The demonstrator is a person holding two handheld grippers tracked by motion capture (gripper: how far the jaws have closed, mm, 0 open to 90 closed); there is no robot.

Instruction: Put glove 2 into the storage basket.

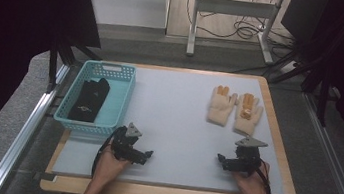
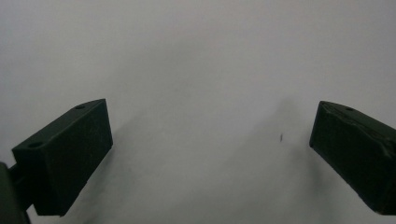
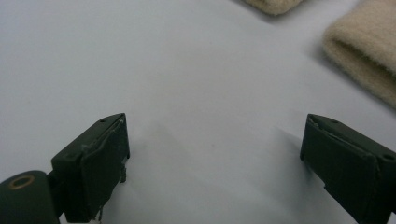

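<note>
Two cream gloves (image 1: 235, 110) lie flat side by side near the far right corner of the counter (image 1: 176, 128), with fingers toward the far edge and cuffs toward the person. The fingertips have orange patches. The left glove (image 1: 221, 107) and the right glove (image 1: 248, 114) are just beside each other, almost touching.

The right tool (image 1: 222, 160) rests low near the near right corner, its jaws spread wide with nothing between them. In the right gripper view, one cuff (image 3: 364, 56) is a little ahead of the jaws, apart from them. The left tool (image 1: 148, 153) is near the near edge, left of the middle, also released, its jaws wide over bare counter.

A teal basket (image 1: 124, 98) stands at the left edge and already holds a dark folded cloth (image 1: 90, 99).

The gloves look like thick knitted fabric, so I judge them light, soft and floppy, not slippery and not fragile. When lifted, a glove will probably hang down and fold. The cuff seems the best place to take hold, because it is the thickest edge and nearest to the right tool. The jaws should pinch both layers, low against the counter.
</note>
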